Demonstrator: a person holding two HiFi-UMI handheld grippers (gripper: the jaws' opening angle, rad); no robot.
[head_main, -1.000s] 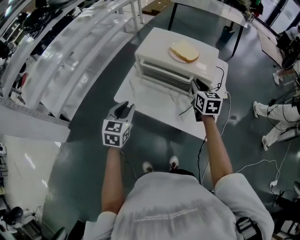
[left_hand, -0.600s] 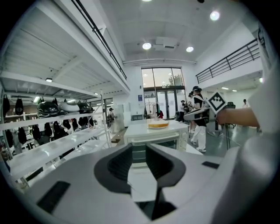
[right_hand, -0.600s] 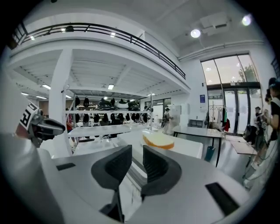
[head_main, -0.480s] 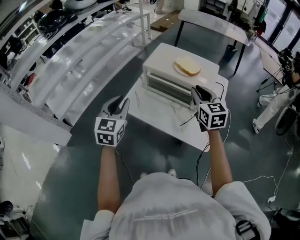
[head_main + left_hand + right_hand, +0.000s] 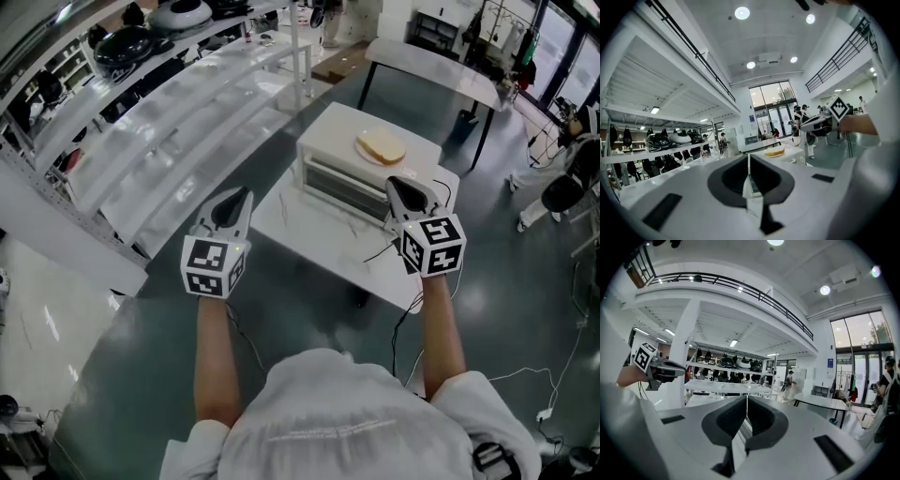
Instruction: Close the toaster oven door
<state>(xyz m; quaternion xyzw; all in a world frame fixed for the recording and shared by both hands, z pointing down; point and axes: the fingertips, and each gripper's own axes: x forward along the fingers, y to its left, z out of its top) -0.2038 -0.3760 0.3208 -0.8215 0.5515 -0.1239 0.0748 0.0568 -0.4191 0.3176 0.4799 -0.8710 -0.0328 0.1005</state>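
A white toaster oven point(image 5: 349, 169) stands on a small white table point(image 5: 309, 234), and its glass door looks upright against the front. A slice of bread on a plate point(image 5: 380, 145) lies on its top. My left gripper point(image 5: 234, 200) hangs shut off the table's left edge, apart from the oven. My right gripper point(image 5: 400, 185) is shut and empty, held over the oven's front right corner. In the left gripper view the jaws point(image 5: 748, 158) meet in a line, with the bread point(image 5: 774, 152) beyond. The right gripper view shows its own jaws point(image 5: 746, 400) pressed together.
Long white shelves point(image 5: 159, 141) with helmets point(image 5: 150, 42) run along the left. Another white table point(image 5: 431, 61) stands behind the oven. A black cable point(image 5: 441, 258) trails off the table's right side to the floor. A person point(image 5: 567, 183) is at the far right.
The head view has swung upward and both grippers show larger and higher. The left gripper has drifted left, away from the table. Both jaws stay shut.
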